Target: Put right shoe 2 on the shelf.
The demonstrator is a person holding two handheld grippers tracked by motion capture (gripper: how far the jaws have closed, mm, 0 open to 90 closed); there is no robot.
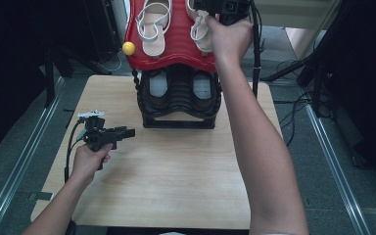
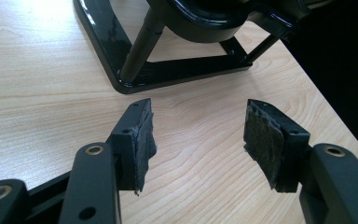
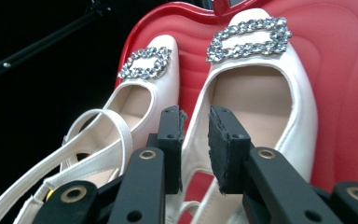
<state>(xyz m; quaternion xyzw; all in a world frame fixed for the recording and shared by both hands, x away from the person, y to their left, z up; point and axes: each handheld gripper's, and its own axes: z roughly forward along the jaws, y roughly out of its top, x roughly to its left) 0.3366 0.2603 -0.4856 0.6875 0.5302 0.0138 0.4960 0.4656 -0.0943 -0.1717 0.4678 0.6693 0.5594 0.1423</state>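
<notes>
Our right gripper (image 3: pixel 195 135) part open over the near white shoe (image 3: pixel 261 98), pair on the red rack shelf (image 1: pixel 176 46), our left gripper (image 2: pixel 198 140) open, empty over the table (image 1: pixel 176 176).

Both forearms are bare, with no sleeves in sight. Each hand carries a black gripper: the left gripper (image 1: pixel 127 132) trails a black cable, and the right gripper (image 3: pixel 196 140) has brass-ringed screw holes and worn, seemingly felt-like dark pads (image 3: pixel 219 149).

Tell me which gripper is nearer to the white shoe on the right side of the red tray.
Right. The right gripper is at that white shoe, jaws astride its edge. The left gripper hovers over the wooden table, far from it.
</notes>
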